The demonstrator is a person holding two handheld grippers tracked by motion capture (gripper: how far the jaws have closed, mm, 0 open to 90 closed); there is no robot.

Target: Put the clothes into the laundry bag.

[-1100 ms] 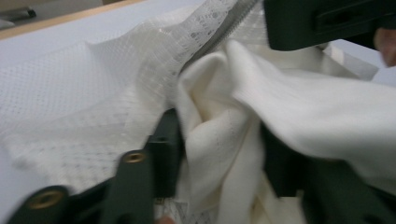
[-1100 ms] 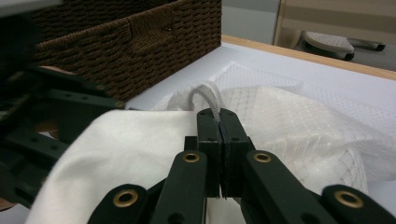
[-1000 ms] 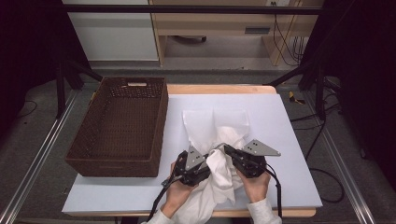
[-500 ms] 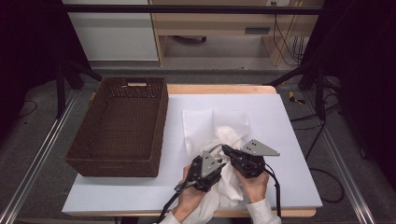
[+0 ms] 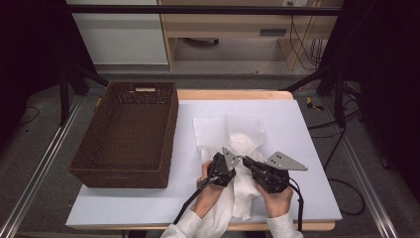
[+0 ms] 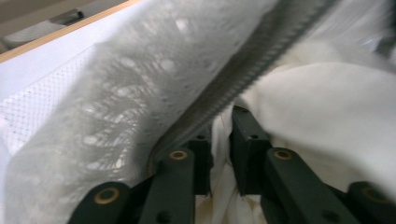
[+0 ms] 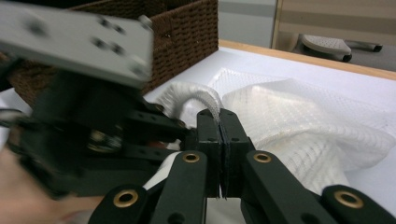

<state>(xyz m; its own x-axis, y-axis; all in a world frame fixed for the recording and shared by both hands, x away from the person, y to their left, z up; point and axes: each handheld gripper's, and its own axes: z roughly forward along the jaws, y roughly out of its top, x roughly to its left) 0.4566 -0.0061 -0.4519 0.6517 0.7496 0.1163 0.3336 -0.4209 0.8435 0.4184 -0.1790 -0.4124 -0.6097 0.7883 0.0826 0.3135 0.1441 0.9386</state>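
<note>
Left gripper (image 5: 233,166) moved right, now beside right gripper (image 5: 250,166) at lower centre; left jaws nearly closed around white cloth (image 5: 242,191), right clamped on mesh bag (image 5: 237,131) edge.

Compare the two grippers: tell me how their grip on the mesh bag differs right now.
The right gripper is clamped flat on the mesh bag's zipper edge; the left gripper, whose jaws have just been closing, shows a gap holding white cloth. The right sits farther from the basket. Both work the same bag.
</note>
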